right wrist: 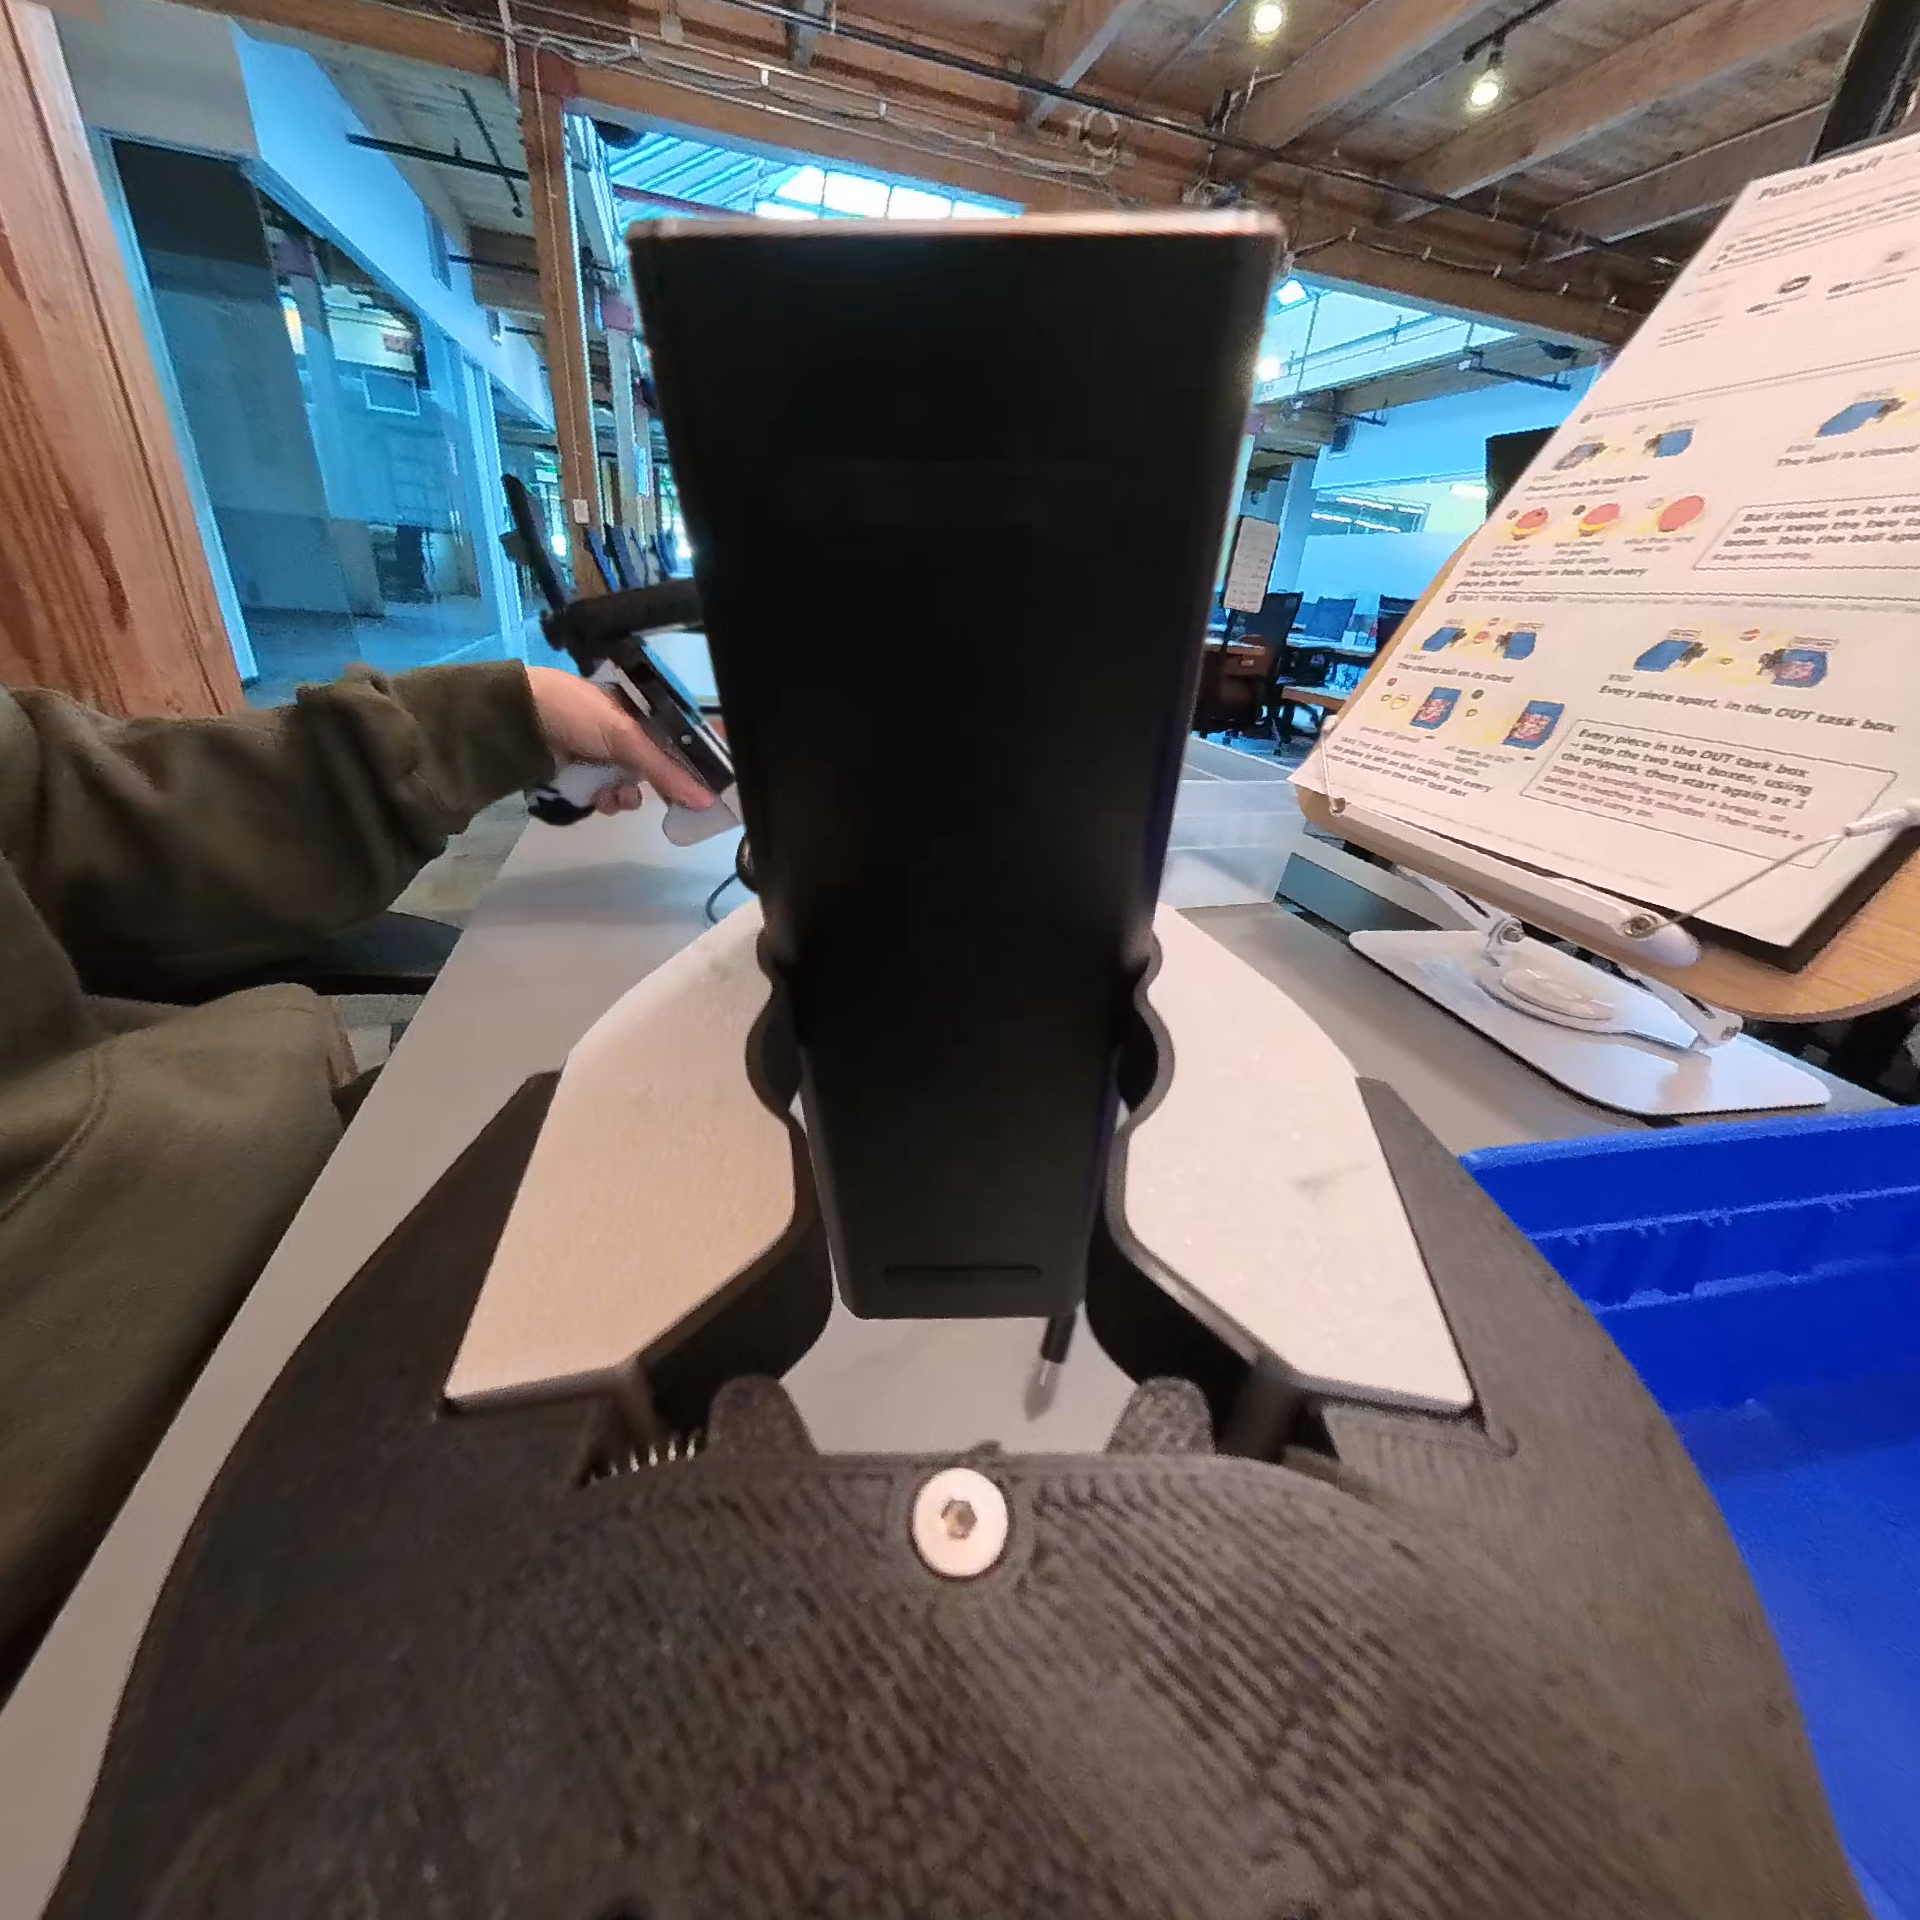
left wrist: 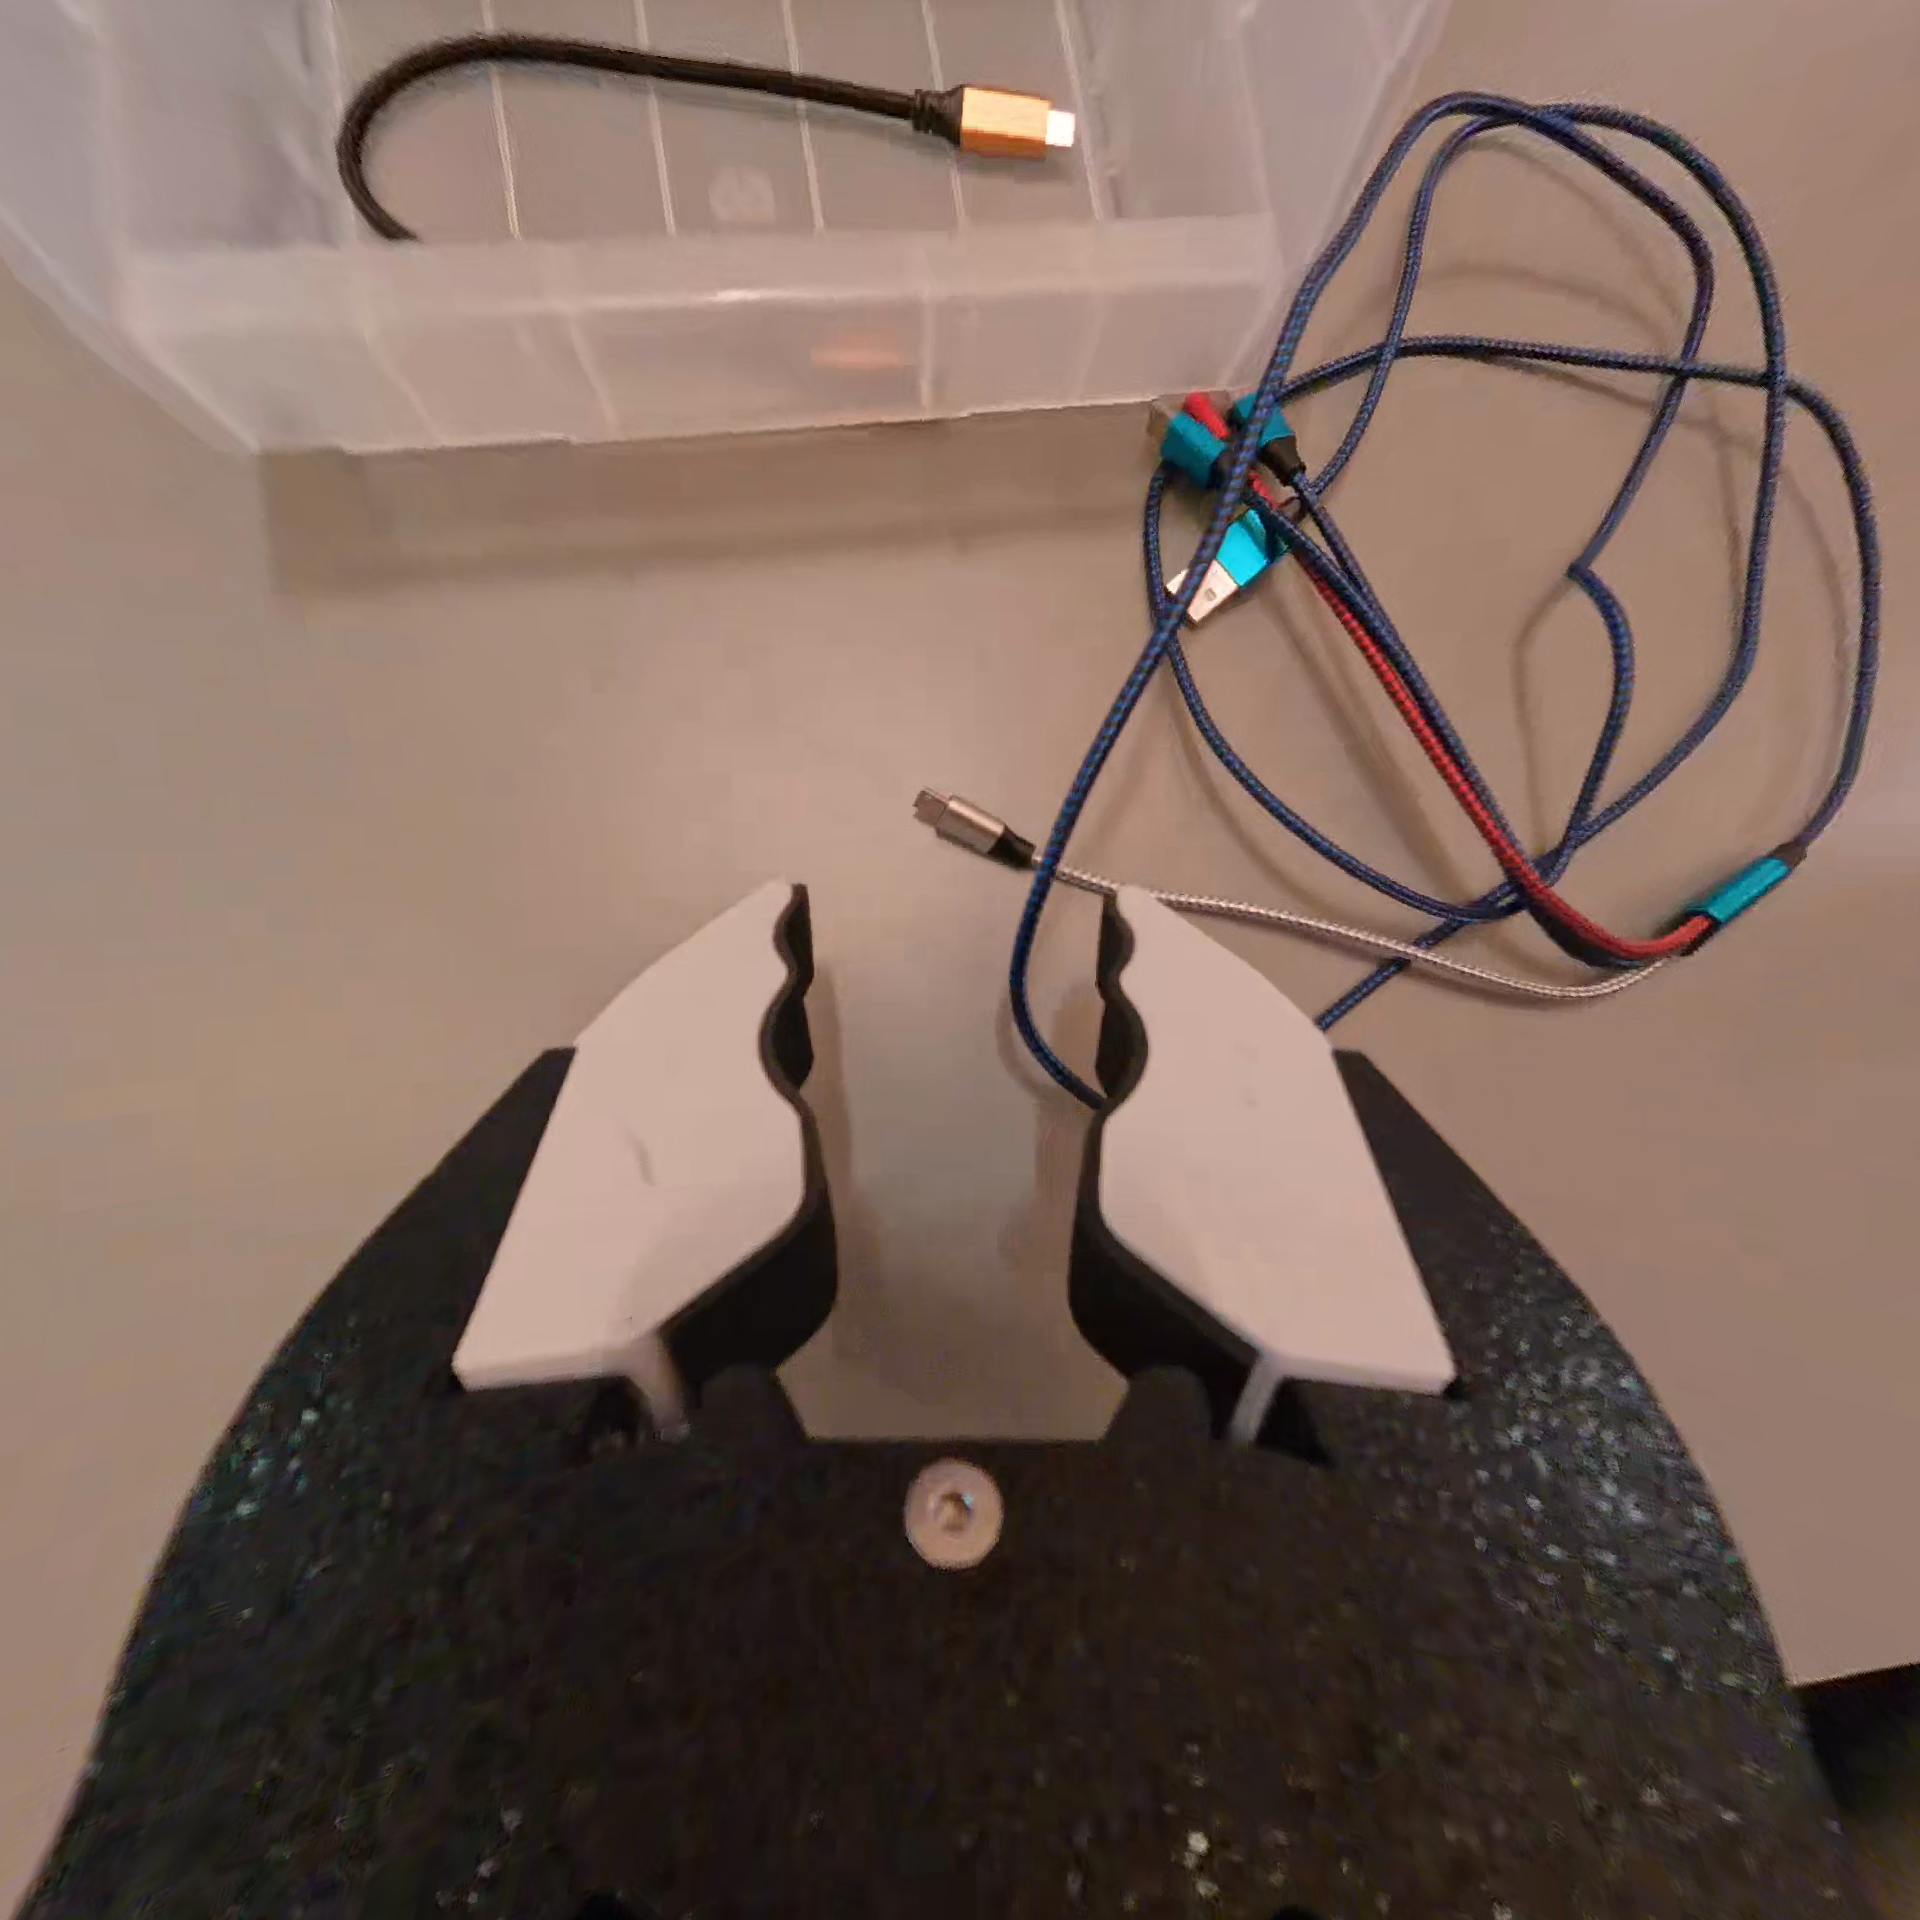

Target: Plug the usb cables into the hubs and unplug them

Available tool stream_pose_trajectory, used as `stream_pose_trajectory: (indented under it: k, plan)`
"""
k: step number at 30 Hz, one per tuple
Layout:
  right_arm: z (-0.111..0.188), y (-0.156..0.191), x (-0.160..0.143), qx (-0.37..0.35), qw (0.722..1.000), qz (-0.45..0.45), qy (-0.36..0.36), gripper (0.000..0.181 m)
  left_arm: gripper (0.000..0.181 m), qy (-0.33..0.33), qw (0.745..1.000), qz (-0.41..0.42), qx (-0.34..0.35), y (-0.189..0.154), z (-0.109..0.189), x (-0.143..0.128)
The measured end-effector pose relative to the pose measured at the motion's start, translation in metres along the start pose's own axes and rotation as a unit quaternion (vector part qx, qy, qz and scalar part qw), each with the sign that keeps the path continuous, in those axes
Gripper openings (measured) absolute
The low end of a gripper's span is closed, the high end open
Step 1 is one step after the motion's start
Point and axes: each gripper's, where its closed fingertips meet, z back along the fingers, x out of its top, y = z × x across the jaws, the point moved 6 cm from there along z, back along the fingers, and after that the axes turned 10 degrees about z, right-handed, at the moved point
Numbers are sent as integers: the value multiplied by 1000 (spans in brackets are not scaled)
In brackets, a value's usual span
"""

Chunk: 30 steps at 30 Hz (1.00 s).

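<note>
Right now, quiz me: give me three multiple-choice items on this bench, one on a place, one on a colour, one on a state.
1. Where does the black cable with the gold plug lie?
A. inside the clear bin
B. in the blue bin
C. under the stand

2. What colour is the braided cable whose plug lies nearest the left claw?
A. red
B. silver
C. green

3. How stands the right claw?
A. wide open, empty
B. shut on a cable
C. shut on the black hub

Key: 1 A, its loop and plug rest on the bin's floor; 2 B, silver braid runs from the grey plug; 3 C, both fingers press the hub's sides.
</note>
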Motion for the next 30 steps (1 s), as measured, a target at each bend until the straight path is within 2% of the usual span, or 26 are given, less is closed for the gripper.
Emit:
stream_pose_trajectory:
  k: [3,6,8,11,15,16,17,20,22,23,25,27,30]
  plan:
    - [-2,1,2,3,1000,5,2,60,54,20,999,20,-29,-3,-9,-4]
    - [-3,3,3,5,1000,7,2,60,53,2,997,-3,-71,-24,-14,3]
    - [-3,3,2,6,1000,6,5,60,54,1,998,-22,-64,-34,-22,10]
    - [-4,3,1,6,1000,6,8,60,52,35,997,-35,-52,-44,-44,15]
    - [-3,3,1,6,1000,11,13,60,0,89,984,-83,-134,-97,-53,1]
    - [-3,3,1,6,1000,10,13,60,0,101,979,-105,-141,-113,-53,-7]
    - [-2,2,1,6,1000,9,12,60,7,107,973,-127,-158,-130,-51,-15]
    - [0,1,-1,2,1000,7,11,60,30,99,942,-165,-275,-184,-33,-30]
    - [2,0,-2,1,1000,6,12,60,45,100,918,-188,-335,-206,-13,-32]
    - [2,-1,-2,-1,1000,6,13,60,46,93,903,-204,-366,-212,-2,-29]
    - [3,-1,-2,-2,1000,5,12,60,48,78,871,-235,-424,-218,25,-20]
    - [3,-1,-2,-1,1000,5,12,60,49,73,854,-273,-437,-208,40,-8]
    - [1,0,-1,1,1000,9,14,60,45,55,871,-345,-347,-165,38,10]
